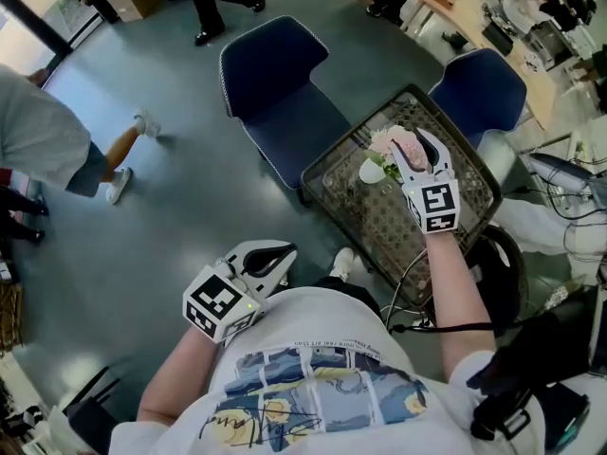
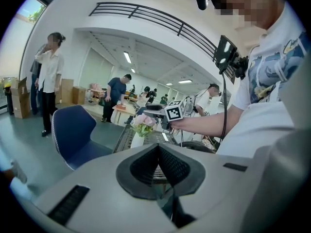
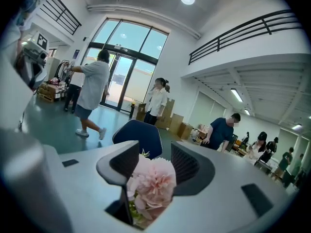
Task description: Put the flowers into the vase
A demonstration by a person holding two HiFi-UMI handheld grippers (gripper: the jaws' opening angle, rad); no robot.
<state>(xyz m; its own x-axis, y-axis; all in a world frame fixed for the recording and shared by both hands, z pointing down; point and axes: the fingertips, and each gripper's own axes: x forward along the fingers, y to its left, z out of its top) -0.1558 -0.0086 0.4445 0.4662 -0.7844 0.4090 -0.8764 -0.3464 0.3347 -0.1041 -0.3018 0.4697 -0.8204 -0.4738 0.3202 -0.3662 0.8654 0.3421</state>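
Note:
A bunch of pink flowers [image 1: 392,141] stands in a small white vase [image 1: 371,171] on a dark mesh table [image 1: 379,221]. My right gripper [image 1: 413,150] reaches over the vase from the near side. In the right gripper view its jaws stand apart around a pink bloom [image 3: 153,183], and the right gripper [image 3: 155,164] does not visibly press on it. My left gripper [image 1: 277,254] hangs low near my body, away from the table, its jaws closed together with nothing in them [image 2: 158,152]. From there the flowers [image 2: 143,123] and vase [image 2: 138,141] show in the distance.
Two dark blue chairs [image 1: 275,74] [image 1: 484,83] stand at the far side of the table. Cables run down past my right arm [image 1: 446,325]. Several people stand or walk on the grey floor [image 1: 57,150], and desks with gear line the far right.

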